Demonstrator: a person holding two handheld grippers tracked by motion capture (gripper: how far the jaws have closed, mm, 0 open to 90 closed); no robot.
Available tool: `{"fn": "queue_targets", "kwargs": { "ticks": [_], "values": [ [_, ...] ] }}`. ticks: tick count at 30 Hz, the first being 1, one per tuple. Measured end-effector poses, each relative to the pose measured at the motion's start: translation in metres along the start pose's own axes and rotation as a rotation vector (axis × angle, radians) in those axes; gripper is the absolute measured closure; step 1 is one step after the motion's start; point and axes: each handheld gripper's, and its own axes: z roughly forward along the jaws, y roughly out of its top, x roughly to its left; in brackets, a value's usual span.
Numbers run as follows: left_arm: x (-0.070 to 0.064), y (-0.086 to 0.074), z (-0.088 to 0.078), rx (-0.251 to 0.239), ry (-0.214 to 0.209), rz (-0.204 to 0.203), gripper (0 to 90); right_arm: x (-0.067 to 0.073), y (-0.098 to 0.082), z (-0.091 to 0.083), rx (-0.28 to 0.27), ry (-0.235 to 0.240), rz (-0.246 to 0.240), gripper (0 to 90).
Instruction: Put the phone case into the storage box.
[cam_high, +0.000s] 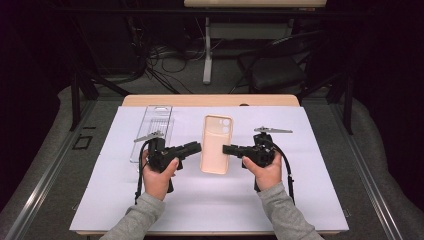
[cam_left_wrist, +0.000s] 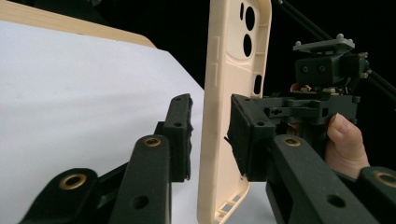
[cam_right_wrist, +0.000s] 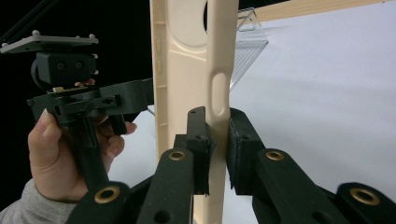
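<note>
A beige phone case (cam_high: 216, 145) lies between my two grippers on the white sheet, camera holes at its far end. My left gripper (cam_high: 194, 147) reaches its left long edge. In the left gripper view that edge (cam_left_wrist: 219, 116) stands between the jaws; the left pad (cam_left_wrist: 180, 135) is clear of it by a gap, so my left gripper (cam_left_wrist: 210, 121) is open. My right gripper (cam_high: 228, 149) comes from the other side. In the right gripper view its pads (cam_right_wrist: 239, 149) pinch the case's side wall (cam_right_wrist: 218, 93), so my right gripper (cam_right_wrist: 215, 119) is shut on it.
A clear plastic package (cam_high: 152, 131) lies at the back left of the white sheet (cam_high: 310, 170). The wooden table edge (cam_high: 210, 100) runs behind it. Cables and a chair stand on the dark floor beyond.
</note>
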Motion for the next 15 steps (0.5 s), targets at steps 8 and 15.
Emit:
{"fn": "queue_targets", "kwargs": {
  "ticks": [8,15],
  "values": [
    [0.0030,0.0001,0.0029,0.026,0.048,0.026,63.6,-0.0024,-0.0004,-0.0023,-0.001,-0.021,-0.009,81.0],
    [0.0050,0.0007,0.0033,0.030,0.088,0.062,57.6,-0.0037,0.0001,-0.0047,0.003,-0.030,-0.008,81.0]
  ]
}}
